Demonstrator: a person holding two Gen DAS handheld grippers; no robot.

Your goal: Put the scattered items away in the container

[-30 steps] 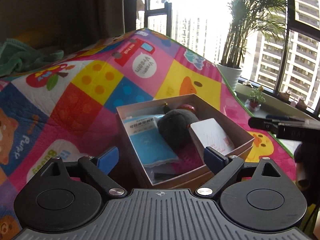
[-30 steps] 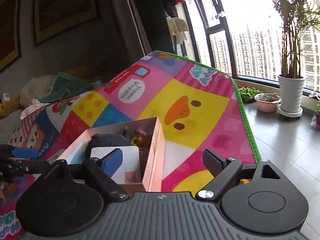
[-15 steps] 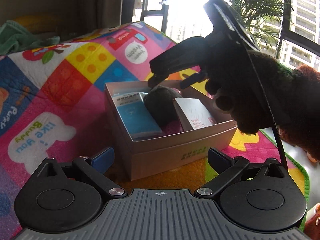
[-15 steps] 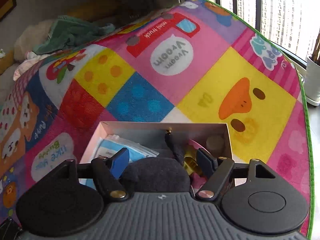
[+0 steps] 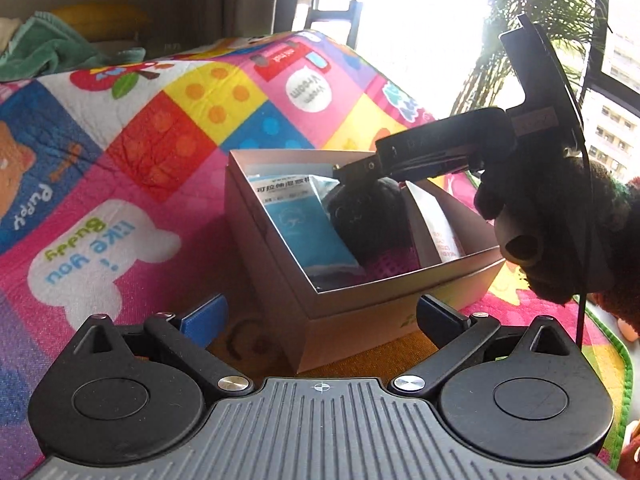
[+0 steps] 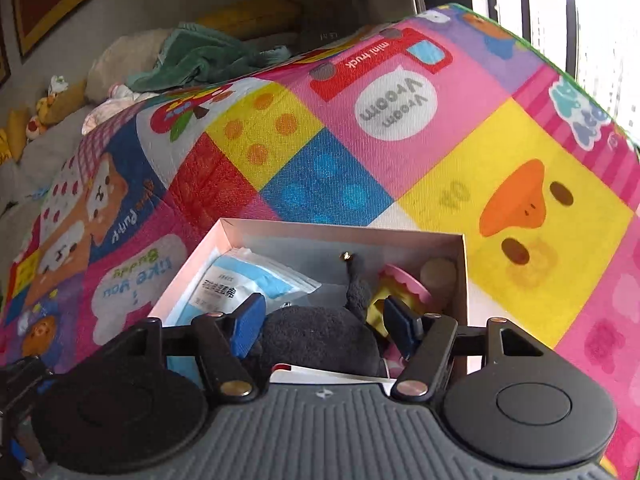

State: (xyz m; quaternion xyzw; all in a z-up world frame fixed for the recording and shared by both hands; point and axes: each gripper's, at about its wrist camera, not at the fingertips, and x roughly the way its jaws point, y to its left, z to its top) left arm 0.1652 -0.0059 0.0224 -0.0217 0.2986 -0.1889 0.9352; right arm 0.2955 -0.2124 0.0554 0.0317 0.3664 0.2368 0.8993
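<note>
An open cardboard box (image 5: 352,316) sits on the colourful play mat (image 5: 132,152). It holds a blue packet (image 5: 304,228), a dark plush toy (image 5: 368,216) and a white card (image 5: 440,224). My left gripper (image 5: 320,316) is open and empty, just in front of the box's near corner. My right gripper (image 6: 324,328) reaches down into the box (image 6: 280,236) with its fingers either side of the dark plush toy (image 6: 320,340), apart from it. It also shows in the left wrist view (image 5: 440,156), held by a gloved hand. A pink and yellow item (image 6: 400,288) lies in the box's right corner.
The mat's green edge (image 5: 624,364) runs at the right, with floor beyond. A potted palm (image 5: 536,20) stands by the window. Green cloth (image 6: 200,56) and cushions lie on a sofa behind the mat.
My right gripper has lowered further into the box, over the dark plush toy. My left gripper has stayed open, a little closer to the box.
</note>
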